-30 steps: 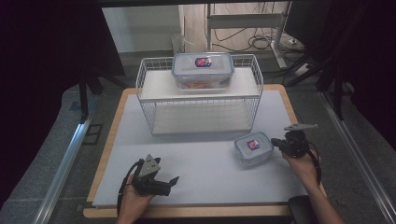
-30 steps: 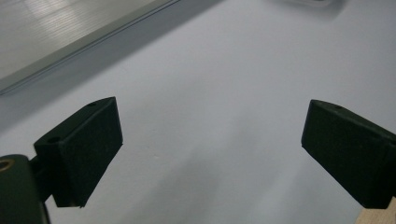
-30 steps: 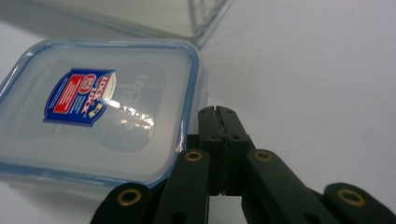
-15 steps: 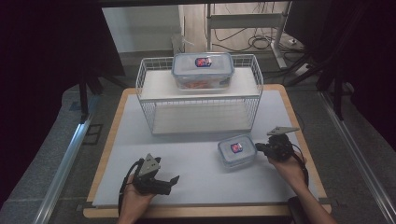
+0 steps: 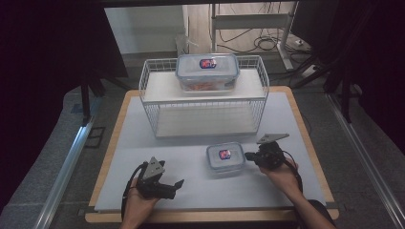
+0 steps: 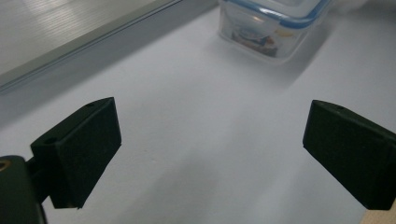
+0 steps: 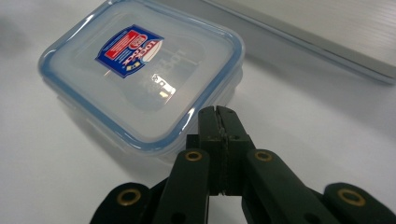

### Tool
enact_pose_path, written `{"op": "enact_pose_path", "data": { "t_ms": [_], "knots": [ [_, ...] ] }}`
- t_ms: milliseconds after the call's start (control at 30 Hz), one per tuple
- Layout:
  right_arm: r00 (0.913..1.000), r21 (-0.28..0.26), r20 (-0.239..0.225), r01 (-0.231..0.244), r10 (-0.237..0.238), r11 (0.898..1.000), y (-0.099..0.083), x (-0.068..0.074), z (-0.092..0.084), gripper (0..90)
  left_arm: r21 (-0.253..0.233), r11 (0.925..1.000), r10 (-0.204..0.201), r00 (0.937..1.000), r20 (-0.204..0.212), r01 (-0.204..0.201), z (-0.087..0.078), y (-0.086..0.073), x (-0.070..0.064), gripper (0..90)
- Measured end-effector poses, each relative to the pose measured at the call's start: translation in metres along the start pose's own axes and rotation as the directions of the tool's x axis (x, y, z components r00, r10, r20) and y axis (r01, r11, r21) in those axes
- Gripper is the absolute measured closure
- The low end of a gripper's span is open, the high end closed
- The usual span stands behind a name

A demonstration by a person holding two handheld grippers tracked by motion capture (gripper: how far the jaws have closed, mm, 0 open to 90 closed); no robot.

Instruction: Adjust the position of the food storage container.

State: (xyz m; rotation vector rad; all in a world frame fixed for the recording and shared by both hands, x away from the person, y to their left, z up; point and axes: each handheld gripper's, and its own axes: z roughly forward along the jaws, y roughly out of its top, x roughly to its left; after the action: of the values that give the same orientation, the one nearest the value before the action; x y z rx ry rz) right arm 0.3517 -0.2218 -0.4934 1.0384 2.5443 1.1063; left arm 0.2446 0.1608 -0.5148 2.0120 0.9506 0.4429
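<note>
My right gripper [image 5: 249, 156], jaws pressed together, touches the small container [image 5: 225, 159]; my left gripper [image 5: 177, 183] rests wide on the counter [image 5: 143, 143].

Two lidded boxes: one [image 5: 207, 71] on the rack [image 5: 157, 90], one [image 5: 225, 159] on the bench [image 5: 143, 143]; two tools: left [image 5: 179, 183], right [image 5: 248, 155]

I am working in what looks like a lab or recording room rather than a home. The wood-edged worktop with its pale grey mat [image 5: 143, 143] stands on grey carpet, boxed in by black curtains [image 5: 47, 62]. Loose black cables [image 5: 267, 43] trail over the floor behind, beside a white metal desk frame [image 5: 286, 33] and aluminium rails [image 5: 67, 167].
</note>
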Motion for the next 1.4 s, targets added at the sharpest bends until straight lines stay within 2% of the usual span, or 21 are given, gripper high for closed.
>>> {"op": "enact_pose_path", "data": {
  "t_ms": [333,467,567,667,767,900,1133,1400],
  "knots": [
    [0.9976,-0.005,-0.058,0.039,-0.039,0.999,0.004,0.022,0.010,89.6,0.004,1.0000,0.000,1.0000,0.003,0.000,0.000,0.000,-0.001,4.2],
    [0.9963,-0.007,-0.057,0.065,-0.065,0.998,0.005,0.025,0.012,89.0,0.007,1.0000,0.003,1.0000,0.005,-0.003,0.001,0.000,-0.001,4.2],
    [0.9964,-0.005,-0.059,0.061,-0.061,0.998,0.005,0.024,0.012,86.1,0.006,1.0000,0.001,1.0000,0.004,-0.001,0.000,0.000,0.000,4.3],
    [0.9967,0.003,-0.020,0.079,-0.079,0.997,0.004,0.023,0.011,81.4,0.006,1.0000,0.001,1.0000,0.004,-0.001,-0.002,-0.001,0.001,4.4],
    [0.9967,-0.008,-0.005,0.081,-0.081,0.997,0.003,0.019,0.007,74.7,0.014,0.9999,0.002,1.0000,0.006,-0.002,-0.002,-0.001,0.001,4.8],
    [0.9944,-0.009,0.022,0.104,-0.104,0.995,-0.001,0.017,0.003,62.2,0.022,0.9998,0.003,1.0000,0.008,-0.003,-0.003,-0.001,0.001,5.3],
    [0.9911,0.007,0.034,0.128,-0.129,0.992,-0.007,0.012,-0.001,47.1,0.031,0.9995,-0.001,1.0000,0.006,0.001,-0.003,-0.002,0.002,5.4],
    [0.9917,-0.004,0.040,0.123,-0.122,0.992,-0.015,0.003,-0.006,34.4,0.050,0.9987,-0.012,0.9999,0.004,0.012,-0.003,-0.002,0.003,5.8]
  ]
}}
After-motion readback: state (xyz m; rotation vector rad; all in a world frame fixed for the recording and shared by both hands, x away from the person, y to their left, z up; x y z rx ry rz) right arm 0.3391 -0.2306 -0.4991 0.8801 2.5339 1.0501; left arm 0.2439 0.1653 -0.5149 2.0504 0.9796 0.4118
